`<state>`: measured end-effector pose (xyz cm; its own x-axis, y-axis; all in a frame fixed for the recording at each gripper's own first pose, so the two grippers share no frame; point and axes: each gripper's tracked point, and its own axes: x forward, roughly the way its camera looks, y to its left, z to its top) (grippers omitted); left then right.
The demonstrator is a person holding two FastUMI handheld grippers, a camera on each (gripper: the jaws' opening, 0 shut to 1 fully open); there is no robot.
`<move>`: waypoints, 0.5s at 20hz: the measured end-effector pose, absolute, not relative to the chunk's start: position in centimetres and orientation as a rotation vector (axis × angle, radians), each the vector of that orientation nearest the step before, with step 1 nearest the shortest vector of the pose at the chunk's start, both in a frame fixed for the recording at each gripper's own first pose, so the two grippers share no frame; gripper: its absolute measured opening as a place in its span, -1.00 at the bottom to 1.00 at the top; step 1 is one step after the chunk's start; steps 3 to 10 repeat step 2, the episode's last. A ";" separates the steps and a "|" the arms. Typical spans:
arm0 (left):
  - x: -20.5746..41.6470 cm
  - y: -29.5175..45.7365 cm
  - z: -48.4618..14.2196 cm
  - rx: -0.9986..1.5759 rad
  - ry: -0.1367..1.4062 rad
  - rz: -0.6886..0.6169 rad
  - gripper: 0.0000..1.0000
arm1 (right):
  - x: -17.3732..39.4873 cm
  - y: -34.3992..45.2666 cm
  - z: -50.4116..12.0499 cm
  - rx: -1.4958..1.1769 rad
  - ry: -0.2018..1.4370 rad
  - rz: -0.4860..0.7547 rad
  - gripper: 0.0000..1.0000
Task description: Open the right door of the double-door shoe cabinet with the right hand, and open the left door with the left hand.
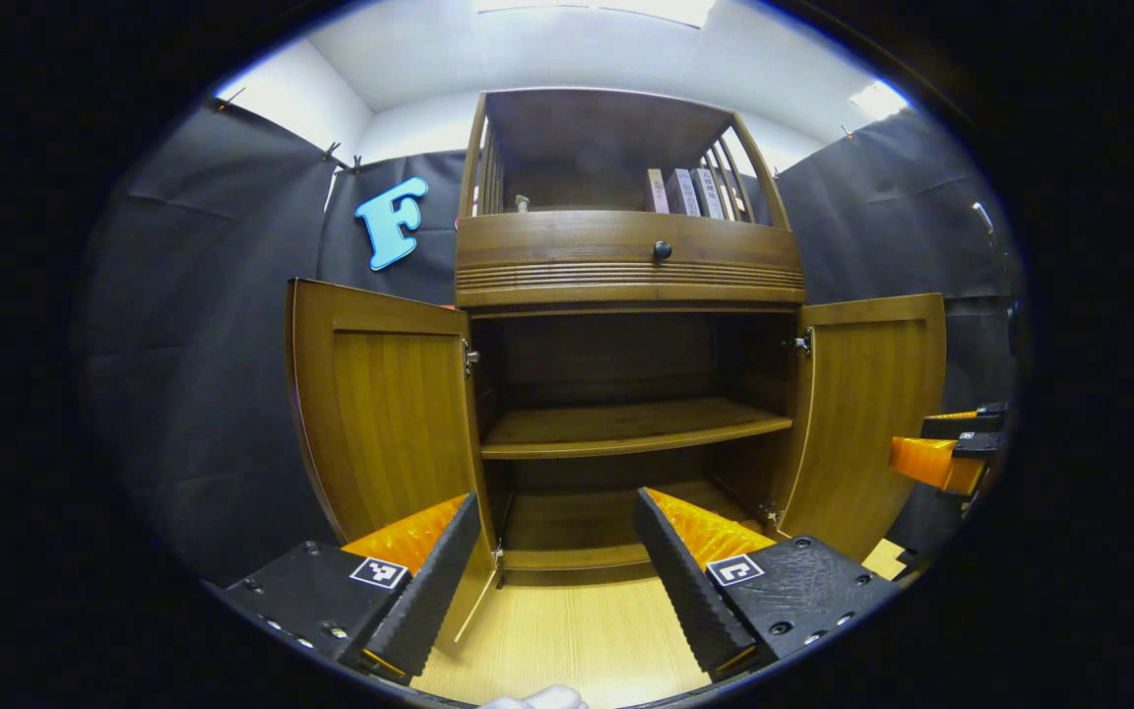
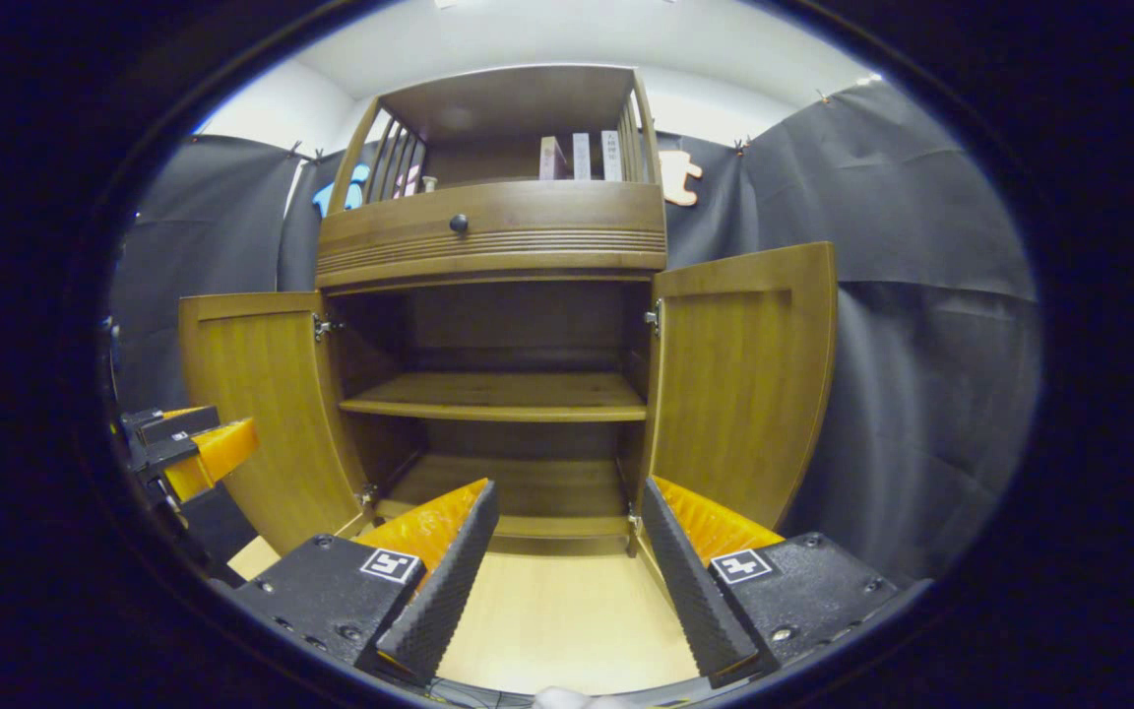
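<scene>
Shoe cabinet (image 1: 626,286) stands dead ahead against the black booth wall, dark brown wood, both lower doors swung wide. In my left gripper view the left door (image 1: 385,414) hangs open past my left gripper (image 1: 557,551), its paneled inner face lighter and golden, hinge showing at the top corner; the right door (image 1: 867,404) stands open on the far side. My left fingers are spread apart with nothing between them, just short of the cabinet's foot, above the pale wood floor (image 1: 567,640). Inside: one middle shelf (image 1: 626,425), bare, and a bottom board below it, dark back panel. Above the opening, a ribbed band and a drawer with a small round black knob (image 1: 662,250); above that an open top bay with slatted sides and a few books (image 1: 685,192) standing at the right. In my right gripper view the right gripper (image 2: 562,547) is likewise spread wide, holding nothing, the open right door (image 2: 744,374) just beyond its right finger. My other gripper shows at the left edge there, near the left door (image 2: 257,404).
</scene>
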<state>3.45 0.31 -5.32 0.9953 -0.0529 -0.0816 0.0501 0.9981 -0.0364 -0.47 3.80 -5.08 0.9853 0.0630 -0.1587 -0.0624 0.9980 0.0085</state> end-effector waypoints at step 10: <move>3.5 0.3 -5.3 -0.030 0.080 -0.055 0.89 | -0.5 3.9 -5.2 -0.003 0.165 0.066 0.86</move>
